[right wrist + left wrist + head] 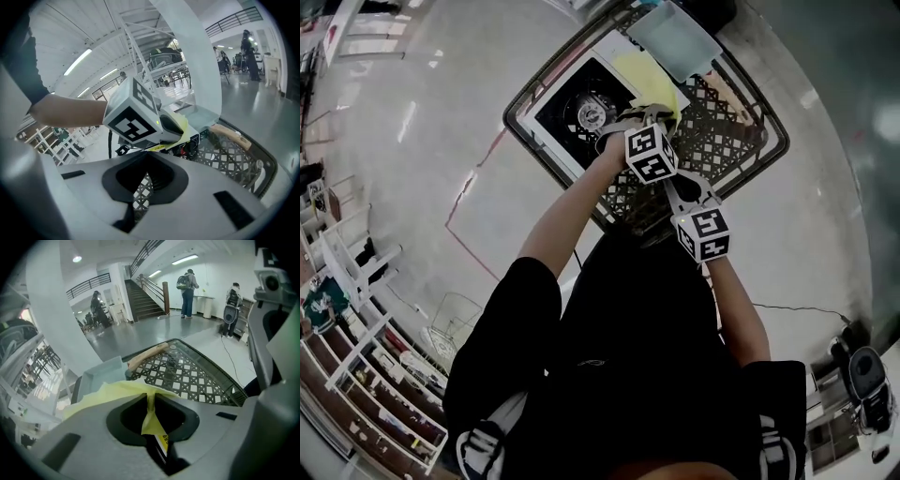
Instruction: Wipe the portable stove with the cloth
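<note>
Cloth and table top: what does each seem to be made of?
Cloth: thin, soft, matte yellow fabric or nonwoven wipe; it creases and bunches where the left tool pinches it. Table top: dark, rigid openwork lattice inside a hoop rim, likely metal or moulded plastic; the look leaves that open.

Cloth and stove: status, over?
Left gripper shut on yellow cloth, at portable stove edge beside burner. Right gripper shut, empty, above lattice table. Pale tray beside stove; nothing seen blocking.

Yellow cloth [649, 80], black lattice table [727, 131]
</note>
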Motion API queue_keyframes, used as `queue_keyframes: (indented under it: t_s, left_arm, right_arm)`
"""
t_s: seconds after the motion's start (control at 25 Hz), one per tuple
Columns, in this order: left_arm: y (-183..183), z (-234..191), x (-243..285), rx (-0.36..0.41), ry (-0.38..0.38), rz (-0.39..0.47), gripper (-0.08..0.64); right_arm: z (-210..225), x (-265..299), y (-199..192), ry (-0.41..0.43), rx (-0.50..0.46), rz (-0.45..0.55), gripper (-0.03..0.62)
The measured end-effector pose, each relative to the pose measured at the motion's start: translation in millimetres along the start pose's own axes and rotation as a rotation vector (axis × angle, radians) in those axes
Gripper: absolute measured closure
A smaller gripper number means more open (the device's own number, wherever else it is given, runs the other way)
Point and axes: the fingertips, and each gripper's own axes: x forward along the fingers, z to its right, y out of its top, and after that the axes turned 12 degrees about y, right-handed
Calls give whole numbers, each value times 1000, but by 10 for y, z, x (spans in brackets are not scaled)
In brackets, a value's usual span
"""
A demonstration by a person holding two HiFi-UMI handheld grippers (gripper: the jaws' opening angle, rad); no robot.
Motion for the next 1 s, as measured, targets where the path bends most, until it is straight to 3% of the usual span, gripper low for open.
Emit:
queue_keyframes:
  t_s: [0.16,0.24,0.48,0.72,1.0]
  left_arm:
    - [-55,67,-51,83,58,29,499]
    - [-72,124,-89,76,52,42,505]
    - [-192,205,-128,-111,-10,37,511]
    - [-272,184,-212,-261,1,27,511]
    - [-395,228,-279,-318,17,26,511]
  right_arm:
    - [-53,17,-51,6,0,-15,587]
    - [-78,25,-69,6,4,-18,586]
    - [-101,48,-92,8,-2,-33,587]
    - [-150,55,-129,4,11,-45,586]
    - [-189,70,-190,3,12,-73,586]
